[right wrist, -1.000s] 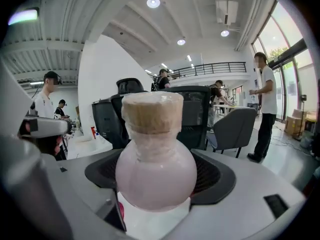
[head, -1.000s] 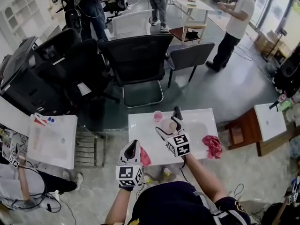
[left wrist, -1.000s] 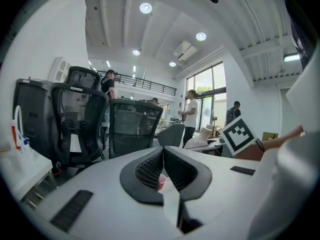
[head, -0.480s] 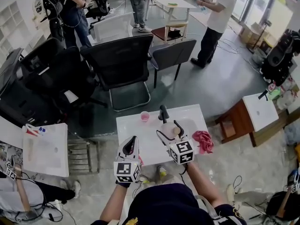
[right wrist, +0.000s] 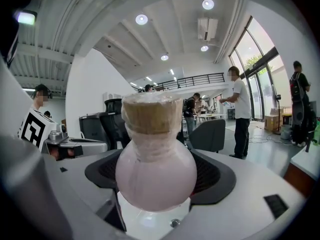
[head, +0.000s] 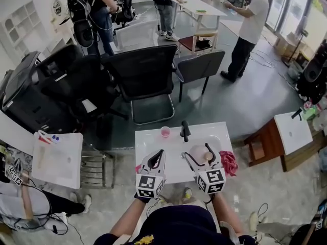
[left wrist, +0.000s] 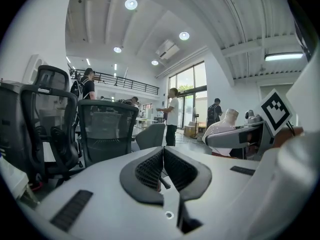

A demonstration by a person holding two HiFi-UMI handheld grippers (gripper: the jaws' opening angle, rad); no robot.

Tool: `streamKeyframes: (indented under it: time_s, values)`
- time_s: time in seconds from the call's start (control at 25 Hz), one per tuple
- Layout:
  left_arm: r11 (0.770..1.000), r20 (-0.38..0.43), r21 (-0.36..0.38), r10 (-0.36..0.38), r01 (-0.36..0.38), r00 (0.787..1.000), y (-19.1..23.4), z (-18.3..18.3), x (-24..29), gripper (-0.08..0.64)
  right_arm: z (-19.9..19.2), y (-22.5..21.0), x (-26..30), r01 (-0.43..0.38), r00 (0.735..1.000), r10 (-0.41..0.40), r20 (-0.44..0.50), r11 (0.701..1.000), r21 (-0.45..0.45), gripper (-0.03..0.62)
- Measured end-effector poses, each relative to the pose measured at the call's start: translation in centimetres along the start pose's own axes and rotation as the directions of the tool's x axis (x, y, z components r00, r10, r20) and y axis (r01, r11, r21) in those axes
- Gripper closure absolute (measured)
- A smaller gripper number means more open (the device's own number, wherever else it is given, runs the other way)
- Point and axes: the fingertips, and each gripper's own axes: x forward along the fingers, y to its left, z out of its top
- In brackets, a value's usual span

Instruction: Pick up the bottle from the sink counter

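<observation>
A round pink bottle [right wrist: 155, 170] with a cork stopper sits between the jaws of my right gripper [right wrist: 157, 179], which is shut on its belly. In the head view the bottle [head: 199, 154] and right gripper [head: 199, 152] hang over the near edge of the white sink counter [head: 153, 144], neck pointing right. My left gripper [head: 159, 154] hovers over the counter's near left part, a little left of the bottle. In its own view the left gripper [left wrist: 163, 152] is shut, pads meeting, with nothing clearly held.
On the counter stand a black faucet [head: 185, 130] and a small pink cup [head: 165, 131]. A red cloth [head: 228, 163] lies at the right edge and a pink cloth [head: 138, 168] at the near left corner. Office chairs [head: 145, 75] and people [head: 248, 27] stand beyond.
My right gripper has drawn back from the basin toward the counter's near edge, carrying the bottle. The left gripper has shifted slightly right and forward over the counter.
</observation>
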Motion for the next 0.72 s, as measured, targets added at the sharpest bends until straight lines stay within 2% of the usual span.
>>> streamKeyframes:
  time_s: [0.28, 0.72]
  values:
    - [1.000, 0.007, 0.017, -0.021, 0.021, 1.000, -2.2, 0.4, 1.6, 0.540, 0.0, -1.8, -1.8, 0.017, 1.000, -0.017, 0.013, 1.000, 0.015, 0.183]
    - [0.999, 0.011, 0.025, -0.027, 0.026, 1.000, -2.5, 0.9, 2.4, 0.540, 0.3, -3.0, -2.5, 0.050, 0.998, -0.050, 0.025, 0.999, 0.010, 0.183]
